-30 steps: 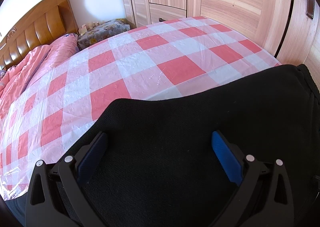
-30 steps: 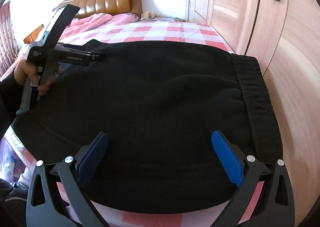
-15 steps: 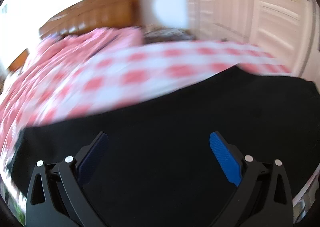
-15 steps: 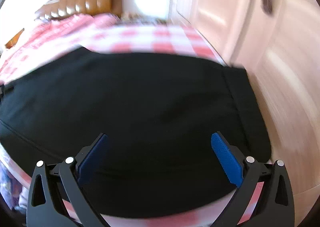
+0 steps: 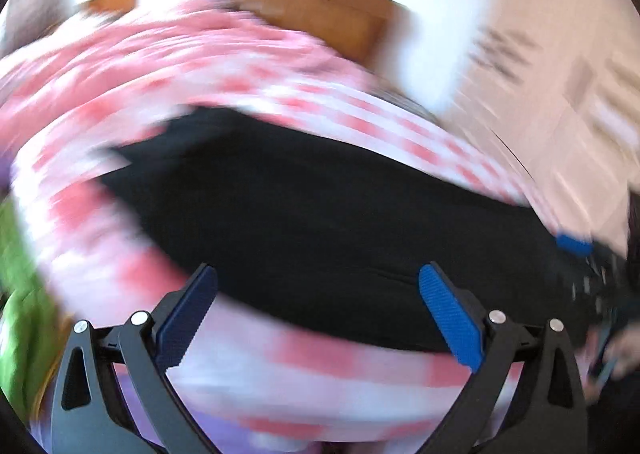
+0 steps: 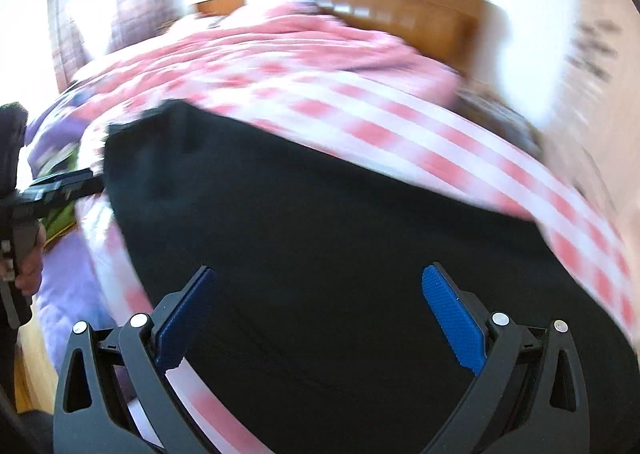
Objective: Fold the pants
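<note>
The black pants (image 5: 320,221) lie flat on the pink and white checked bed cover (image 5: 100,181); both views are motion-blurred. My left gripper (image 5: 318,286) is open and empty, above the near edge of the pants. My right gripper (image 6: 318,286) is open and empty over the black pants (image 6: 320,234). The right gripper's blue tip (image 5: 572,244) shows at the right of the left wrist view. The left gripper's black body (image 6: 48,189) shows at the left edge of the right wrist view, beside the pants' left end.
A wooden headboard (image 6: 400,1) and pink quilt (image 6: 300,41) are at the far end of the bed. Pale wooden wardrobe doors (image 5: 560,93) stand to the right. Something green (image 5: 20,294) and purple fabric (image 6: 68,286) lie at the left, beyond the bed edge.
Both cameras have swung fast, so the bed and headboard now tilt across the view. The left gripper has pulled back to the near edge of the pants. Both grippers stay open.
</note>
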Motion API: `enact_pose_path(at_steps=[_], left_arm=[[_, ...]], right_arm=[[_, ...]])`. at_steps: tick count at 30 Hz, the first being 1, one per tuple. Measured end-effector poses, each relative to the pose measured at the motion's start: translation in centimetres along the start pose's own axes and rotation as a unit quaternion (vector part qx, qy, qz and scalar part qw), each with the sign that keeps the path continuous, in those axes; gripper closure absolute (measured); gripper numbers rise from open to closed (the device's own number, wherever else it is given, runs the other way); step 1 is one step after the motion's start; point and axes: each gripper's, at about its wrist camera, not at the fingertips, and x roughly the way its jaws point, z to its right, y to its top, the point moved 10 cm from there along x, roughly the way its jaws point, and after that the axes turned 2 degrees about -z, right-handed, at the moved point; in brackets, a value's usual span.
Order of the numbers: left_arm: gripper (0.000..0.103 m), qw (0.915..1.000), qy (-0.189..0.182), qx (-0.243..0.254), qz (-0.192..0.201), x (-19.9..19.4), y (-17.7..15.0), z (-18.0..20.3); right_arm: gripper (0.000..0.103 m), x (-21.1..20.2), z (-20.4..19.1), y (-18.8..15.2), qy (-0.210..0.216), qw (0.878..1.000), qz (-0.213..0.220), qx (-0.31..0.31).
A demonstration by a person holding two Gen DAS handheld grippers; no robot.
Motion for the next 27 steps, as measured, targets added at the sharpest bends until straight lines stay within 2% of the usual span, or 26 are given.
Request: enact_pose_path(at_steps=[1, 3, 4, 6, 8, 10, 12, 14, 17, 19, 21, 22, 24, 27], left_arm=[[0.002, 0.9988, 0.023, -0.042, -0.002, -0.2, 0.4, -3.3], [0.003, 0.9958, 0.034, -0.085, 0.001, -0.7, 0.9, -6.6], [0.003, 0.9936, 0.037, -0.107, 0.007, -1.1, 1.2, -8.0], [0.003, 0.9903, 0.037, -0.133, 0.015, -1.9, 1.7, -10.0], [0.003, 0.9888, 0.049, -0.14, 0.015, -1.9, 2.4, -11.5], [0.003, 0.9874, 0.055, -0.148, 0.009, -1.7, 2.9, -12.5], [0.003, 0.987, 0.011, -0.161, -0.002, -1.2, 2.9, -11.8], [0.003, 0.9863, -0.014, -0.165, -0.004, -0.5, 3.2, -11.4], [0.003, 0.982, -0.022, -0.187, -0.001, 0.3, 3.8, -11.5], [0.003, 0.9788, -0.029, -0.203, 0.004, 0.8, 4.4, -12.1], [0.003, 0.9778, -0.019, -0.209, 0.003, 1.1, 4.6, -12.9], [0.003, 0.9766, -0.014, -0.215, 0.006, 1.0, 4.8, -13.7], [0.003, 0.9741, -0.017, -0.224, 0.02, 0.2, 5.1, -14.2], [0.003, 0.9752, -0.008, -0.219, 0.028, -0.8, 5.2, -14.6]], right_arm=[[0.005, 1.4, -2.3, 1.7, 0.022, 1.0, -0.001, -0.015], [0.005, 3.5, -5.6, 4.0, 0.06, 0.998, -0.007, -0.028], [0.005, 4.6, -8.5, 5.0, 0.084, 0.996, -0.011, -0.035], [0.005, 5.1, -11.7, 5.8, 0.129, 0.99, -0.011, -0.053], [0.005, 4.8, -16.1, 6.1, 0.178, 0.98, 0.001, -0.092], [0.005, 5.3, -18.3, 6.1, 0.181, 0.976, -0.001, -0.124], [0.005, 5.9, -18.6, 5.8, 0.175, 0.976, -0.006, -0.128], [0.005, 6.6, -17.8, 6.0, 0.167, 0.98, -0.01, -0.104], [0.005, 6.7, -18.1, 6.6, 0.184, 0.979, -0.005, -0.084], [0.006, 6.7, -19.7, 6.9, 0.204, 0.974, -0.001, -0.101], [0.014, 7.0, -21.8, 7.1, 0.212, 0.968, 0.002, -0.134], [0.023, 7.3, -22.7, 7.3, 0.212, 0.966, -0.001, -0.145], [0.028, 8.1, -24.1, 7.7, 0.211, 0.964, -0.006, -0.16], [0.033, 9.4, -25.6, 8.5, 0.206, 0.963, -0.005, -0.175]])
